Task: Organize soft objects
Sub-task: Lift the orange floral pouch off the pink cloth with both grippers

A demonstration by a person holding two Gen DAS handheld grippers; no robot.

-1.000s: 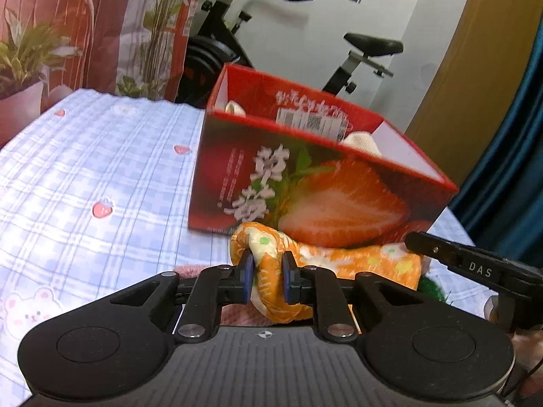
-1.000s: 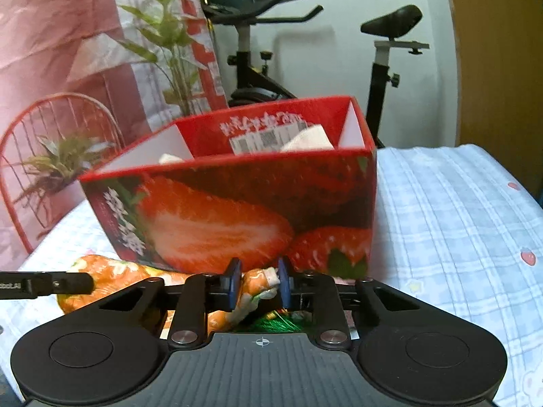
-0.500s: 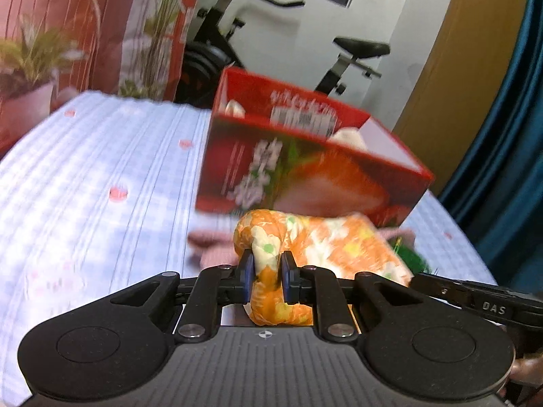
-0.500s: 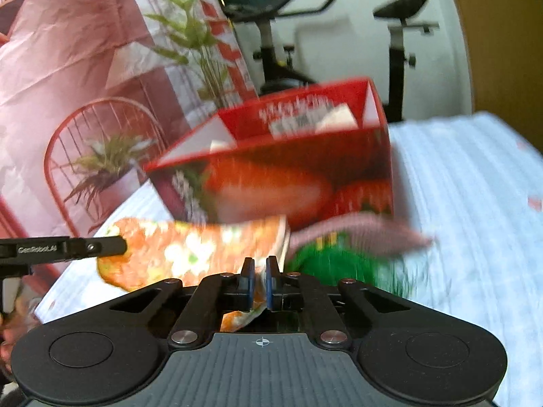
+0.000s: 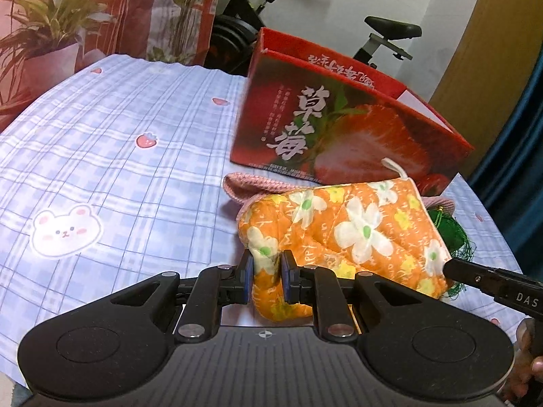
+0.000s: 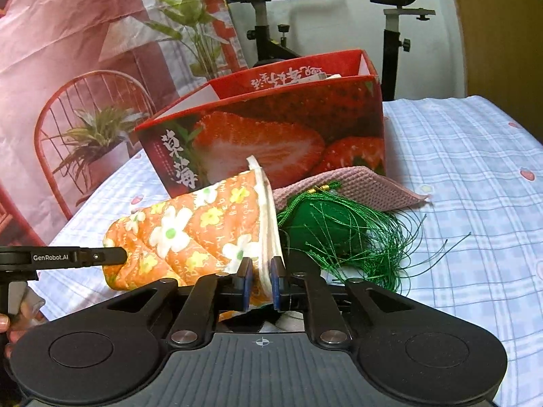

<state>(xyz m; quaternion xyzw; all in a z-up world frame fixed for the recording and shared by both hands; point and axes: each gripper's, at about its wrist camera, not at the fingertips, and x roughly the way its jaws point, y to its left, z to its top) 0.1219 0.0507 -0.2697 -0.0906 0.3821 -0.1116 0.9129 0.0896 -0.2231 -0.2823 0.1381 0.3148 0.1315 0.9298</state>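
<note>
An orange oven mitt with white flowers (image 5: 349, 234) hangs between both grippers, lifted above the table. My left gripper (image 5: 265, 271) is shut on its thumb end. My right gripper (image 6: 260, 276) is shut on its white-trimmed cuff (image 6: 268, 224). The mitt also shows in the right wrist view (image 6: 183, 234). Under it lie a pink knitted cloth (image 6: 359, 186) and a green tasselled pouch (image 6: 325, 227). The red strawberry box (image 5: 339, 125) stands open just behind, with pale items inside (image 6: 331, 77).
The table has a blue checked cloth with strawberry and bear prints (image 5: 112, 156). Potted plants (image 5: 44, 34) and a red wire chair (image 6: 85, 129) stand to the left. An exercise bike (image 6: 393, 17) stands behind the box.
Both grippers have pulled back from the box and lifted the mitt, stretching it flat between them. The pink cloth and green pouch beneath have come into view.
</note>
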